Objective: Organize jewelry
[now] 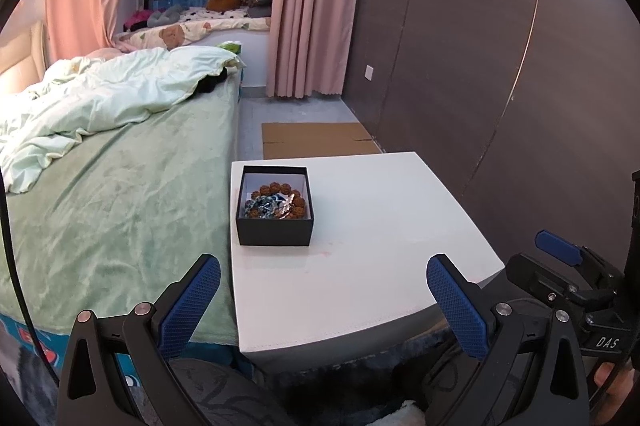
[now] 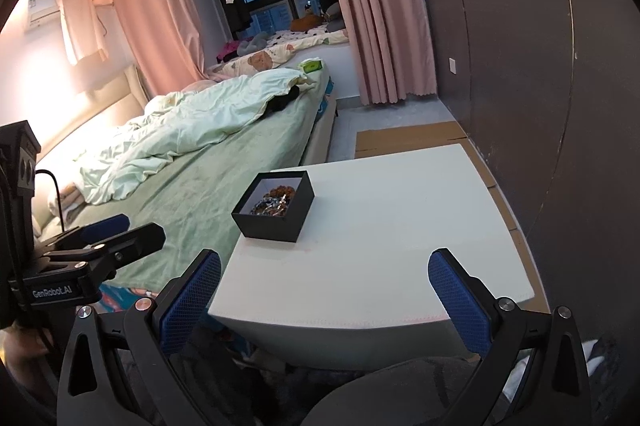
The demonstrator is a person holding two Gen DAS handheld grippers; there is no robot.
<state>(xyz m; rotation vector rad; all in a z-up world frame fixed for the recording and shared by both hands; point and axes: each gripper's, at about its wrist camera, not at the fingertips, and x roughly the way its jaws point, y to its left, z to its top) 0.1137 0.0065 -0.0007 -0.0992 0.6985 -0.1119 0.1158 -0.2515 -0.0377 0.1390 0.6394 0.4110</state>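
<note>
A: Both tools are empty and spread wide. The left tool [image 1: 323,302] hangs back over the near edge of the white bench [image 1: 360,286], and the right tool [image 2: 324,300] does the same from its side, jaws apart, nothing between them.

B: And the jewelry?

A: All of it sits in the small black box [image 1: 274,228] at the bench's left side — brown beaded bracelet [image 1: 280,189] around the back, a tangle of blue-grey beads [image 1: 262,206] in front, a pale metal piece [image 1: 289,203] lying across them. What that metal piece is, I can't tell.

B: So what worries you?

A: The tangle, mostly. If a tool closes on one strand, I'd expect the others to come up with it, then drop — onto the bench if we're lucky, onto the bed [image 1: 120,205] just beside the box if not (small beads in that green cover would be hard to find).

B: The box itself?

A: It looks light and it stands near the bench's left edge. A sideways tug on a snagged strand could drag or tip it toward the bed. The other tool could steady the box wall.

B: Anything about the grip?

A: The box is narrow and its walls are tall — wide-set jaws may catch the rim going in, and the smooth round beads could slip out of the pads [image 1: 192,306].
</note>
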